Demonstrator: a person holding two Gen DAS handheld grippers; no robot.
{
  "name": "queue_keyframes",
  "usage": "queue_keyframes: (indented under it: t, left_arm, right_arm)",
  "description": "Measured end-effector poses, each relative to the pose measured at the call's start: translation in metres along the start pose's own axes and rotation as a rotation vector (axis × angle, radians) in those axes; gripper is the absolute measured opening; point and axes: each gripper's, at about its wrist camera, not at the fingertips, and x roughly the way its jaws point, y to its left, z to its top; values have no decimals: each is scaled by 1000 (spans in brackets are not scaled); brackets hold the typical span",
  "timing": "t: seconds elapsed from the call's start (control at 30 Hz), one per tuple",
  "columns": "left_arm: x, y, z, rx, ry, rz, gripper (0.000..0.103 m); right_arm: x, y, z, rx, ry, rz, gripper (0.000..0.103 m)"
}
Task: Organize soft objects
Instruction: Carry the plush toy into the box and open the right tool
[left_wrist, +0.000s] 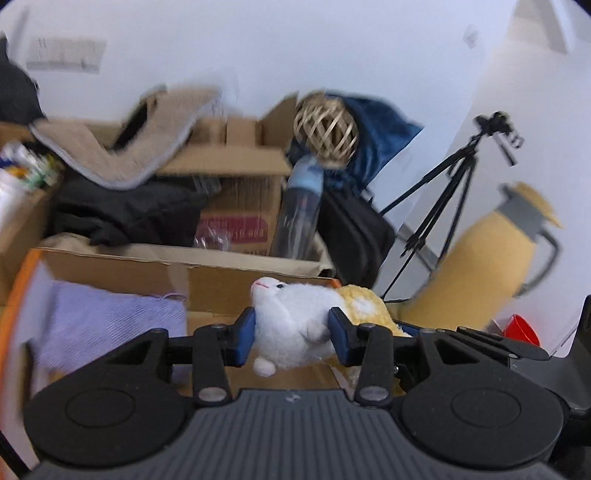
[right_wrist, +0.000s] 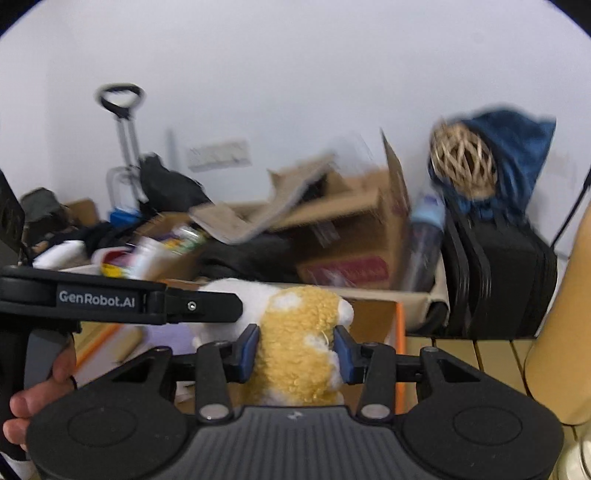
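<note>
A plush toy (left_wrist: 288, 306) with a white head and belly and a yellow woolly back (right_wrist: 295, 317) hangs in the air, gripped at both ends. My left gripper (left_wrist: 291, 338) is shut on its white front part, blue pads pressing into the fur. My right gripper (right_wrist: 297, 352) is shut on the yellow back end. In the right wrist view the left gripper's finger (right_wrist: 207, 305) reaches in from the left, held by a person's hand (right_wrist: 22, 406). Below and behind the toy stands an open cardboard box with an orange rim (left_wrist: 221, 280), with a folded purple cloth (left_wrist: 110, 325) inside.
Behind the box lie more cardboard boxes (left_wrist: 240, 192), a beige mat (left_wrist: 110, 147), black clothing (left_wrist: 122, 210), a bottle (left_wrist: 301, 206), a wicker ball (left_wrist: 327, 133) on blue fabric (left_wrist: 384, 122) and a black bag (right_wrist: 498, 273). A tripod (left_wrist: 443, 192) and a yellow roll (left_wrist: 487, 258) stand at the right.
</note>
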Motion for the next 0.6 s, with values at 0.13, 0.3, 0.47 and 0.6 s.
queue_keyframes:
  t: [0.13, 0.3, 0.47, 0.6]
  left_arm:
    - [61, 13, 17, 1, 70, 78, 44]
    - [92, 15, 13, 45, 147, 143, 48]
    - [65, 5, 18, 66, 114, 147, 48]
    - [0, -18, 31, 100, 47, 151, 48]
  right_arm:
    - [60, -23, 8, 30, 102, -36, 43]
    - [101, -4, 1, -128, 213, -146, 49]
    - [81, 7, 8, -143, 173, -153, 53]
    - [21, 17, 32, -147, 106, -132, 57]
